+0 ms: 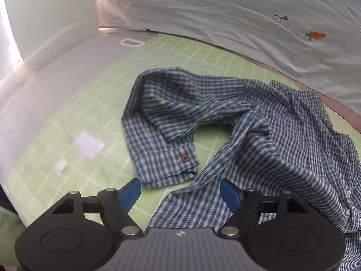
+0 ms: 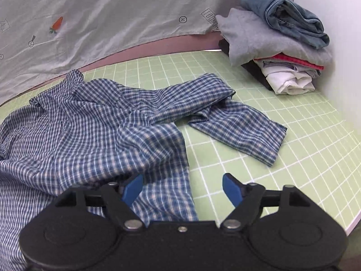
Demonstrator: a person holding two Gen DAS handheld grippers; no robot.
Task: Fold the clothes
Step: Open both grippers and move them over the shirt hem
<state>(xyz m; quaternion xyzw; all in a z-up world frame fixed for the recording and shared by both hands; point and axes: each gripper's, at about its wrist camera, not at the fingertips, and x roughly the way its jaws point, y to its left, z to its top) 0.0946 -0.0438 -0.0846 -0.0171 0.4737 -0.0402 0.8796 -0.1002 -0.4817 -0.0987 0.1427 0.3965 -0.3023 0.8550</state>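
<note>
A blue-and-white checked shirt (image 1: 282,135) lies crumpled on the green grid mat (image 1: 67,117). Its left sleeve bends back on itself, and the cuff with a brown button (image 1: 185,158) lies just ahead of my left gripper (image 1: 180,189). That gripper is open, hovering over the shirt's lower edge with nothing between its blue fingers. In the right wrist view the shirt (image 2: 85,126) spreads to the left, its other sleeve (image 2: 239,131) stretched out to the right. My right gripper (image 2: 182,187) is open above the shirt's hem, its left finger over cloth, its right finger over mat (image 2: 304,135).
A stack of folded clothes (image 2: 277,43), jeans on top, stands at the mat's far right corner against a white wall. A pale printed sheet (image 1: 225,22) hangs along the back. White panels (image 1: 45,45) border the left. Two pale patches (image 1: 88,144) mark the mat.
</note>
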